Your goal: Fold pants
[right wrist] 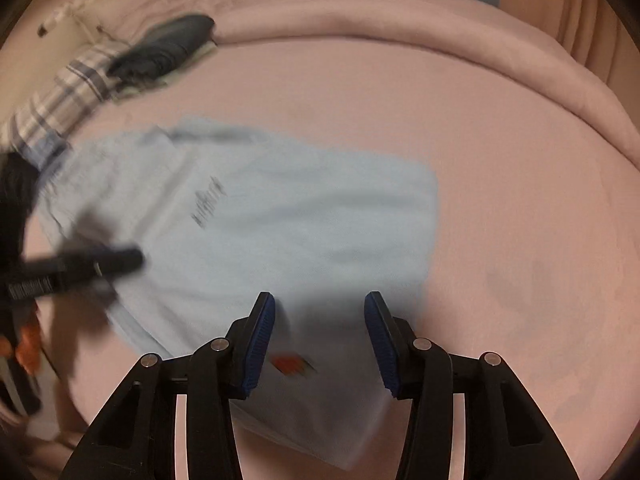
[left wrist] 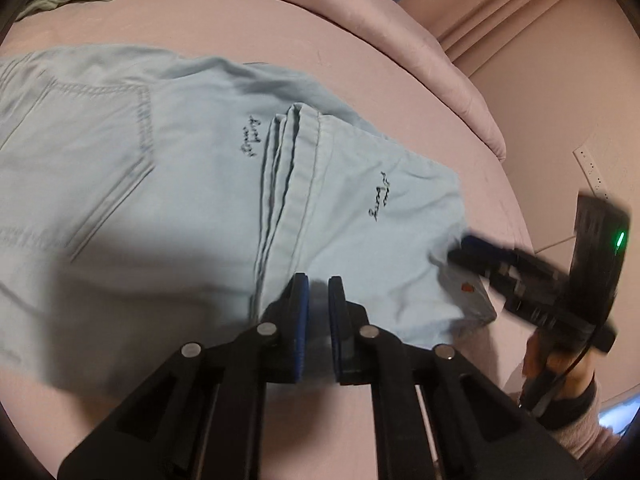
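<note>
Light blue pants [left wrist: 160,184] lie folded on a pink bed sheet [left wrist: 320,32], one leg end doubled back over the seat with its back pocket. My left gripper [left wrist: 319,292] sits at the near edge of the pants, beside the stacked seams, shut with fabric pinched between its blue pads. My right gripper [right wrist: 320,308] is open above the near corner of the pants [right wrist: 280,220], where a small orange tag [right wrist: 290,364] shows between the fingers. In the left wrist view the right gripper [left wrist: 460,250] touches that corner near the orange tag [left wrist: 465,288].
A pile of dark folded clothes [right wrist: 160,52] and a plaid cloth [right wrist: 68,92] lie at the far left of the bed. A bunched pink blanket [right wrist: 400,20] runs along the far side. A hand and sleeve [left wrist: 568,392] hold the right gripper.
</note>
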A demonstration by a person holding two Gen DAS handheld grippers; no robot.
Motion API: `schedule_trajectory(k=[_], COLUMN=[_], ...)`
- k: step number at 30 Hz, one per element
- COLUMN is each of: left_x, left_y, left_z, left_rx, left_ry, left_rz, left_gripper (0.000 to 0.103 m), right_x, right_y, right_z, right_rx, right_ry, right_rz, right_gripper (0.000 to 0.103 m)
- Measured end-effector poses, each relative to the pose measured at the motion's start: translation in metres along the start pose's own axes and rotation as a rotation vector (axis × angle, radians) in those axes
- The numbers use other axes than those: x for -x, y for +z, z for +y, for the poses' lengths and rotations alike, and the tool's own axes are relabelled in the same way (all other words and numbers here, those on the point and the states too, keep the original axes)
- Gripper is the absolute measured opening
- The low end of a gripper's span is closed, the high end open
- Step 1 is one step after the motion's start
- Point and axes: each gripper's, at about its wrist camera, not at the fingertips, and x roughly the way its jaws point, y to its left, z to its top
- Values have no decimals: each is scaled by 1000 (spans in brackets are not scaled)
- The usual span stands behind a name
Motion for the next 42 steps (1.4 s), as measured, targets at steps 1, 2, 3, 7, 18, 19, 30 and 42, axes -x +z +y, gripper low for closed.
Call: schedule_trajectory(k=[1, 2, 3, 7, 18, 19, 30, 42], left_x=[3, 2, 9, 15, -5, -1, 69, 175], left_y=[-3, -5, -21, -25, -22, -23, -35, -114], left_z=[2, 1, 5, 13, 4, 7, 36, 130], left_rx=[7, 19, 26, 43, 79, 92, 133, 475], left_ry=[-4, -9, -16, -33, -61, -69, -6, -10], left_rz=[-4, -7, -6, 4, 21, 24, -112, -269], left_gripper=[9, 9, 9, 10, 10, 10, 49, 54], right_x=[0, 0, -4, -34, -102, -98, -32, -25], right_y=[5, 14, 22, 55, 100, 99, 51, 27], right_z=[5, 14, 23, 72, 88, 77, 78, 120], right_rx=[12, 25, 33, 100, 75, -5, 84, 246], right_ry=[19, 54, 102, 247, 269, 317, 285, 214], right_rz=[-22, -39, -47, -22, 70, 50, -4, -14], right_gripper=[50, 50, 50, 27, 10, 10, 10, 12])
